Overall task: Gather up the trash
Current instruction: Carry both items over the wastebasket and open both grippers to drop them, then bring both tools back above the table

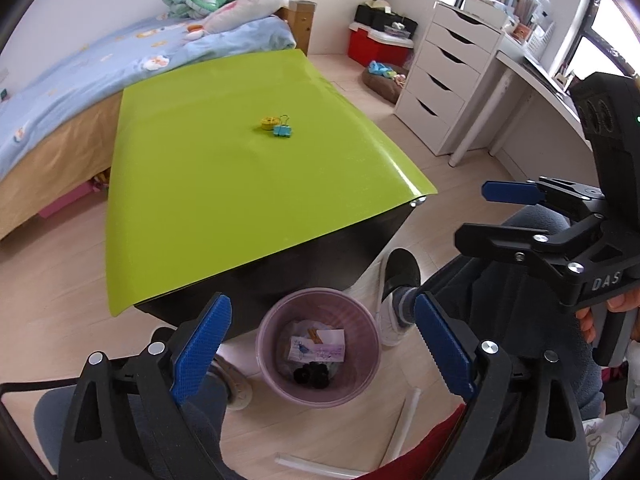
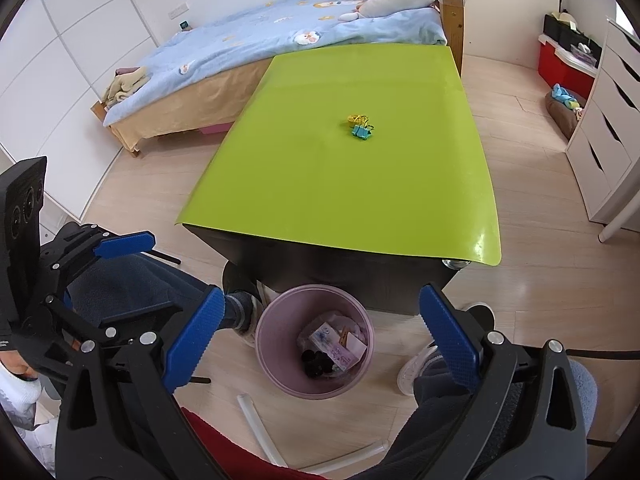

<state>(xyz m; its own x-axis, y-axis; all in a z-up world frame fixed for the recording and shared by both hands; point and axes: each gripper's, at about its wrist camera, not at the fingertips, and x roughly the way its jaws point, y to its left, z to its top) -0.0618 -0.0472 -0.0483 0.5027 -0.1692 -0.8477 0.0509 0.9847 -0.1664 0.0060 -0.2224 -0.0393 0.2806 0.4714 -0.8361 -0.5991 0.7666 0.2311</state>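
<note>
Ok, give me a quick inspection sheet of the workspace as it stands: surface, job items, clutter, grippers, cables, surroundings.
Surface: green table top, mostly bare.
Job's things: purple trash bin on the floor in front of the table, holding paper scraps and dark bits; yellow item and blue binder clip touching near the table's middle.
Clutter: white sticks on the floor near the bin.
Grippers: left hand-held gripper open above the bin, nothing between its fingers; right hand-held gripper open, empty.
Cables: nothing seen.
Surroundings: bed with plush toys, white drawer unit, red box, person's shoes near the bin.
</note>
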